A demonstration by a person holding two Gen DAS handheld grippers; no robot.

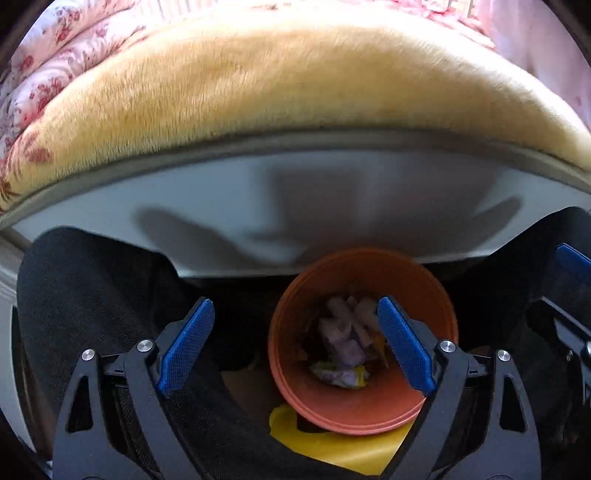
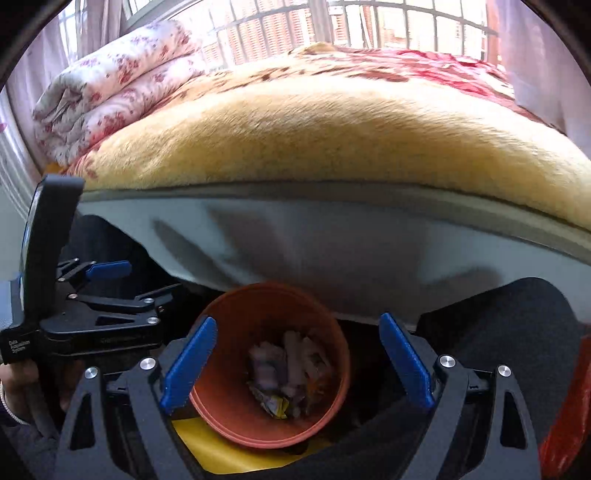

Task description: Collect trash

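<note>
An orange bin (image 1: 424, 295) stands on the floor below the bed edge; it also shows in the right wrist view (image 2: 229, 406). Crumpled white, lilac and yellow trash (image 1: 343, 343) lies inside it, also seen in the right wrist view (image 2: 284, 373). My left gripper (image 1: 295, 347) hangs open and empty above the bin, which lies toward its right finger. My right gripper (image 2: 297, 358) is open and empty above the bin too, the bin toward its left finger. The left gripper's body (image 2: 99, 306) shows at the left of the right wrist view.
A bed with a tan plush blanket (image 1: 295, 85) and grey-white mattress side (image 1: 332, 206) fills the view ahead. A folded floral quilt (image 2: 110, 85) lies at its far left. A yellow object (image 1: 332, 446) lies under the bin. Dark-trousered legs (image 1: 92, 295) flank the bin. A barred window (image 2: 369, 26) is behind.
</note>
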